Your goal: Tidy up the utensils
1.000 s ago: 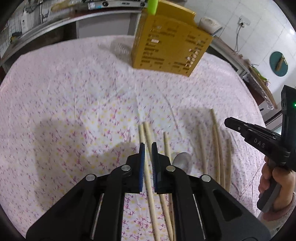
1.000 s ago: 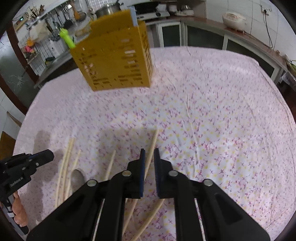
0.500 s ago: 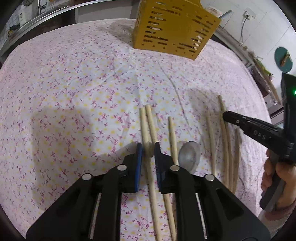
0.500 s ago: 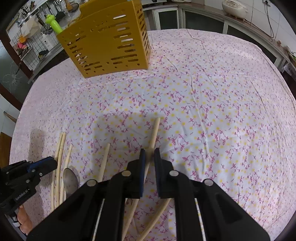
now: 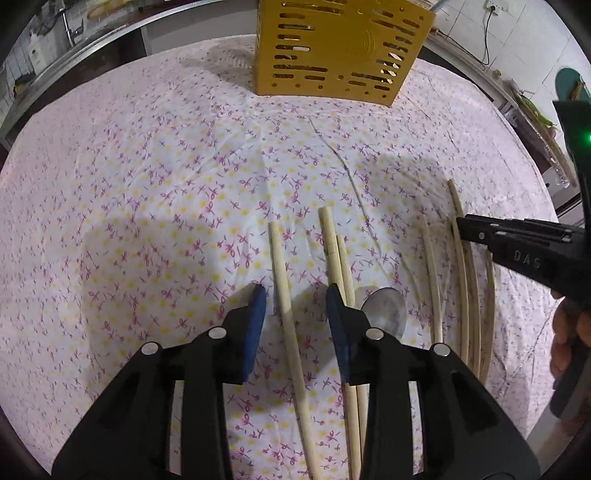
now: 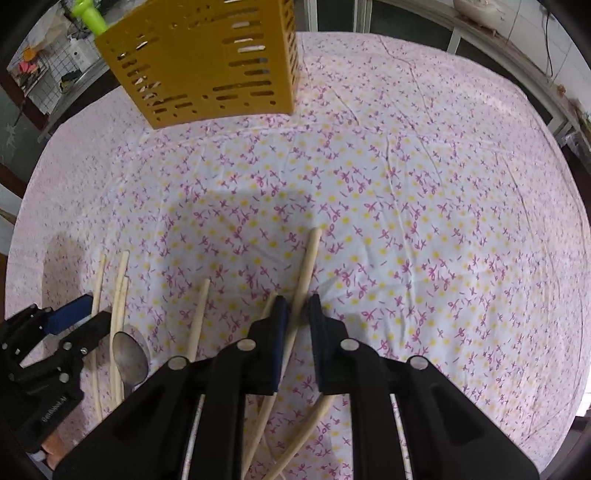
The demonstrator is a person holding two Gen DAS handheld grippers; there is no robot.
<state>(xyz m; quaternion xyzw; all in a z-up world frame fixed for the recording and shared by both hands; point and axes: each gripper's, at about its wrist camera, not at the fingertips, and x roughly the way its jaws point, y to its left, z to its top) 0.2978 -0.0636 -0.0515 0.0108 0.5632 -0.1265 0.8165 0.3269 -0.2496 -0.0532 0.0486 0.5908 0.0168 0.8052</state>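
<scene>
Several pale wooden chopsticks and a metal spoon [image 5: 384, 306] lie on a flowered tablecloth [image 5: 147, 184]. My left gripper [image 5: 295, 295] hangs low over the cloth, its jaws opening. One chopstick [image 5: 280, 273] lies between the blue pads, touching neither. Two more chopsticks [image 5: 332, 243] run under its right finger. My right gripper [image 6: 297, 304] straddles another chopstick [image 6: 308, 258] with a narrow gap, and its jaws are opening slightly. The right gripper [image 5: 461, 225] also shows above a chopstick bundle [image 5: 465, 295]. The yellow slotted utensil holder [image 5: 340, 48] stands at the far side.
The holder [image 6: 207, 62] holds a few sticks behind its slots. A green object [image 6: 86, 11] stands behind it. The left gripper [image 6: 85, 314] shows beside the spoon [image 6: 129, 354]. Counters and cabinets ring the table. A hand [image 5: 569, 332] holds the right tool.
The left jaws have spread from shut to either side of one chopstick. Both grippers have tilted down and come closer to the cloth. The right jaws have parted a little.
</scene>
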